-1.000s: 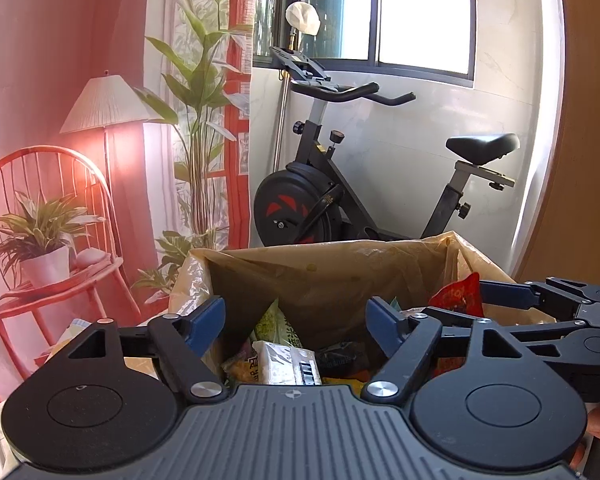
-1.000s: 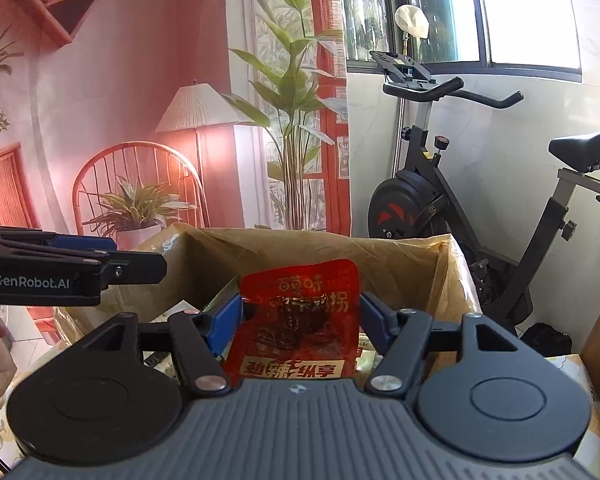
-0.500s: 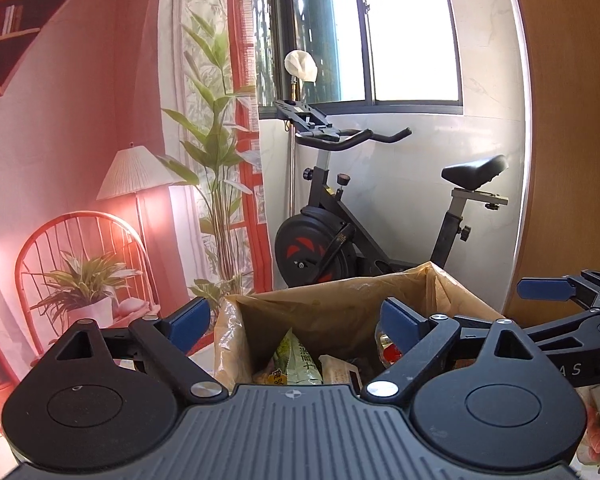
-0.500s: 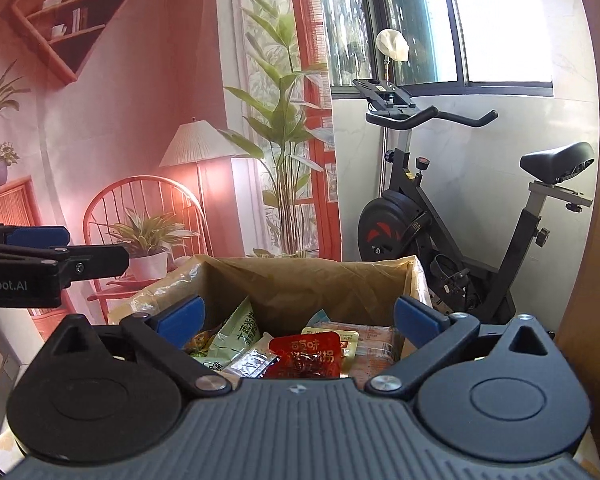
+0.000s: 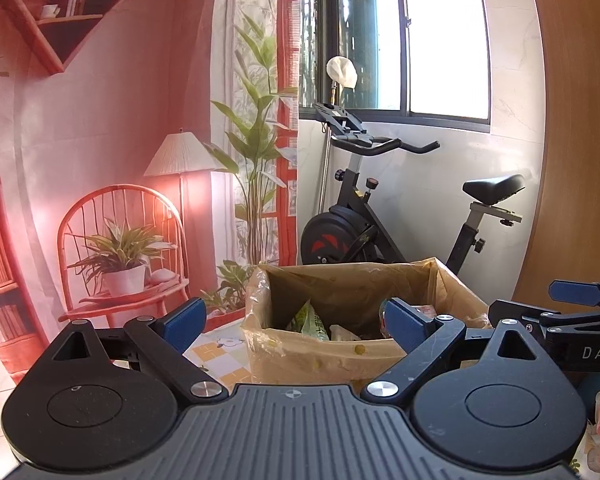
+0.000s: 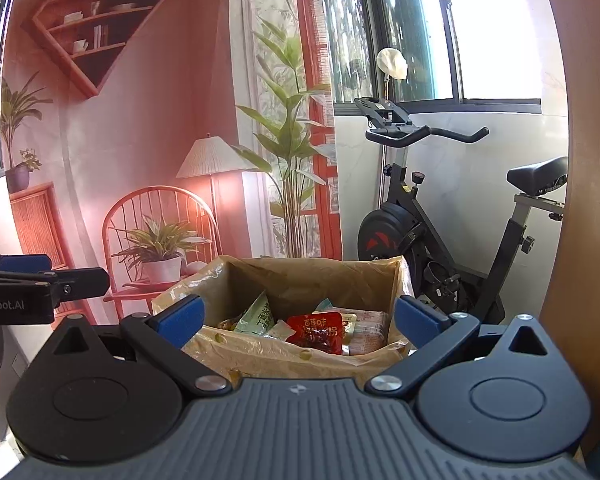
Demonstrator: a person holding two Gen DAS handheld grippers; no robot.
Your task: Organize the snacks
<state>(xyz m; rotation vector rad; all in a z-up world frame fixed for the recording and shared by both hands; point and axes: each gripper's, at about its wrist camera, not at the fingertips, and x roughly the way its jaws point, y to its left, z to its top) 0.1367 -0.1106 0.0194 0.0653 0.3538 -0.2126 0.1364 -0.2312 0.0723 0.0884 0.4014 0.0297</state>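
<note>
Snacks, including a red packet (image 6: 318, 330), lay in the cardboard box (image 6: 300, 354); both grippers, left gripper (image 5: 296, 316) and right gripper (image 6: 298, 316), stood wide open and empty, so fetching another snack seemed next.

Both wrist views look forward, slightly downward, from near the box (image 5: 320, 354) (image 6: 300, 360). Both share the bike (image 5: 364, 232) (image 6: 412, 228).

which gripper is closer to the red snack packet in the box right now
Right, as far as the views show. The right gripper, open, faces the red snack packet squarely across the cardboard box. The left gripper, open, sits left, its finger hiding the packet.
</note>
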